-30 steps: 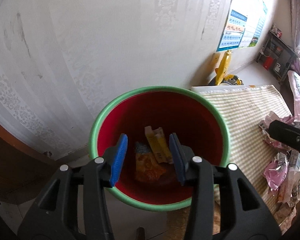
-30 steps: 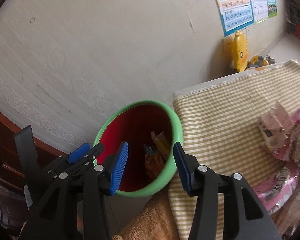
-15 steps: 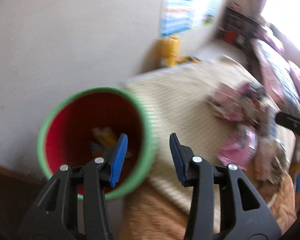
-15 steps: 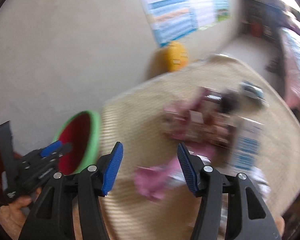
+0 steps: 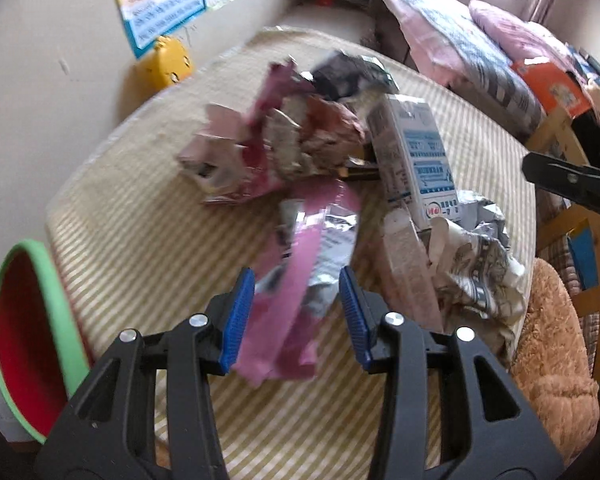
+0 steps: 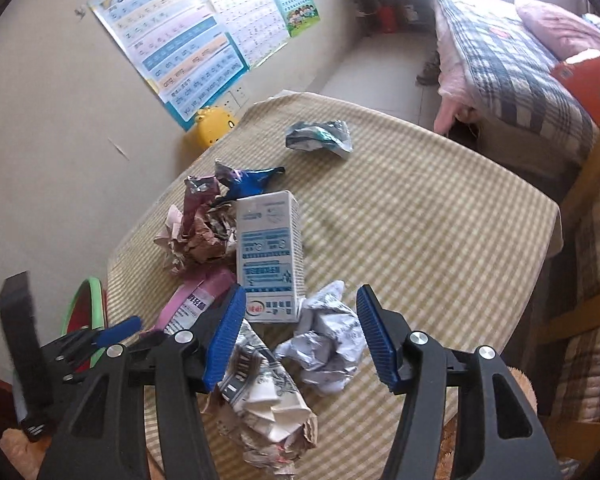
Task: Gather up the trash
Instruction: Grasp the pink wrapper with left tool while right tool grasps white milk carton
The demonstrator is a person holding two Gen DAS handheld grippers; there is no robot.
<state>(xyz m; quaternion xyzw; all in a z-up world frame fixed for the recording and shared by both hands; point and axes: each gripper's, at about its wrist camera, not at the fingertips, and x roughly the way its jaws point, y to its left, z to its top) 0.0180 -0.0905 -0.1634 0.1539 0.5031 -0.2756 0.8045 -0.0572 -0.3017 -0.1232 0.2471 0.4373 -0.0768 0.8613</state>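
I've swung both claws off the green-rimmed red plastic bin (image 5: 24, 344) and back over the checked-cloth bench (image 6: 420, 216). Left claw (image 5: 297, 314) gapes wide above a pink foil wrapper (image 5: 300, 280); right claw (image 6: 300, 336), equally wide, frames crumpled white paper (image 6: 328, 344). More pickups follow.

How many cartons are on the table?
1. A white and blue carton lies in the middle of the trash pile, ahead of the right gripper. The wrappers may hide others.
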